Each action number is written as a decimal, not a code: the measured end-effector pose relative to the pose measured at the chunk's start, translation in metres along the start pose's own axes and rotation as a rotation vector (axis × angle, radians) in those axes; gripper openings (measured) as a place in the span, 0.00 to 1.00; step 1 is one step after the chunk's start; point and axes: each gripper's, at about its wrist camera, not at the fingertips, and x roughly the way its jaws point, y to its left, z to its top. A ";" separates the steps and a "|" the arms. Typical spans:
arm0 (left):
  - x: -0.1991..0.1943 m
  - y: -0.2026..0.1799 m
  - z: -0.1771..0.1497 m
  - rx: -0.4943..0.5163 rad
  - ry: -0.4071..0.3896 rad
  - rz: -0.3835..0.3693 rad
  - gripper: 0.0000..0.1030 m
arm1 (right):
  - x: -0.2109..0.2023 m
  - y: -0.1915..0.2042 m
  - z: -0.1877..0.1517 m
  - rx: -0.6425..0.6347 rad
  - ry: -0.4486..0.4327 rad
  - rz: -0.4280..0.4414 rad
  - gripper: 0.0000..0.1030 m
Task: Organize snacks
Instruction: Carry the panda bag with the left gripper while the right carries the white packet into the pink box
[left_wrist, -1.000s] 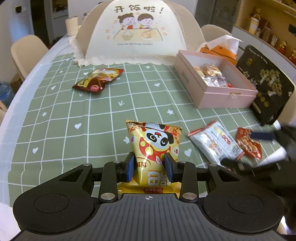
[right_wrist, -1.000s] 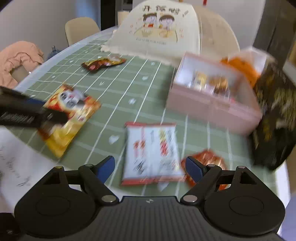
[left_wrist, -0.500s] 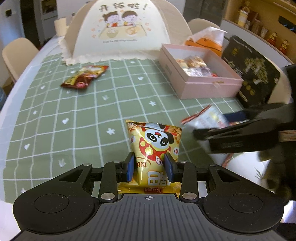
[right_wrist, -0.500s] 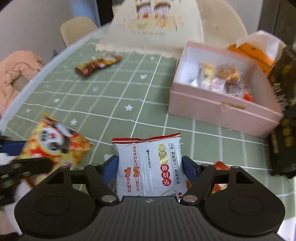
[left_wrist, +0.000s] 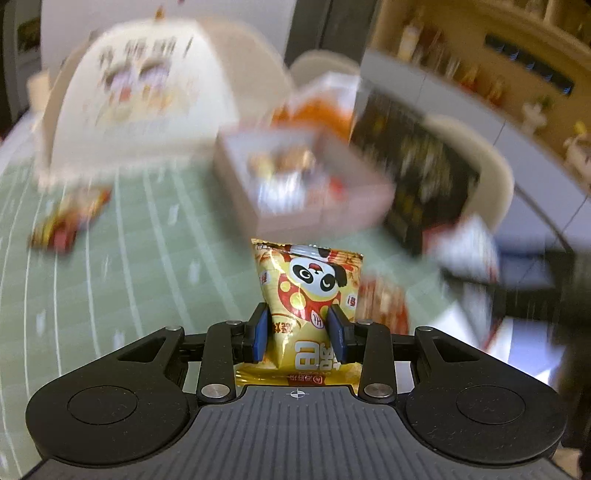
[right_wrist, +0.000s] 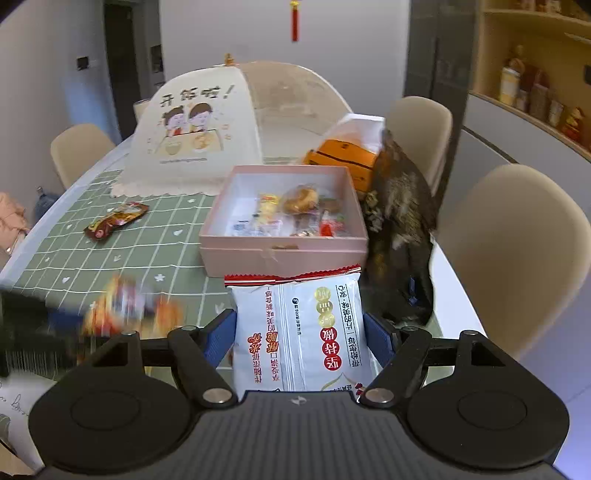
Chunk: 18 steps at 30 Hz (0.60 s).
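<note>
We see a gold panda-printed packet (left_wrist: 306, 295), a white packet (right_wrist: 299, 332) with red edging, a pale pink box (right_wrist: 284, 254), and a green tablecloth (right_wrist: 110, 251) gridded in white with small hearts.

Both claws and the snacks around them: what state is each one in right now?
Left claw: shut on the panda bag, held upright.
Right claw: shut on the white bag, held up.
Pink box: open, lid off, several snacks inside.
Red packet: lying flat on the tablecloth, away from the box.
Food cover: standing closed on the table.
</note>
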 end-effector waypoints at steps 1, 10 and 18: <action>0.002 -0.001 0.015 0.020 -0.042 0.003 0.37 | -0.002 -0.003 -0.003 0.003 0.001 -0.004 0.72; 0.107 0.030 0.125 -0.133 -0.093 -0.136 0.38 | -0.006 -0.002 -0.018 0.008 0.008 -0.044 0.72; 0.071 0.037 0.049 -0.257 -0.103 -0.157 0.38 | 0.001 -0.012 -0.019 0.022 0.028 -0.053 0.73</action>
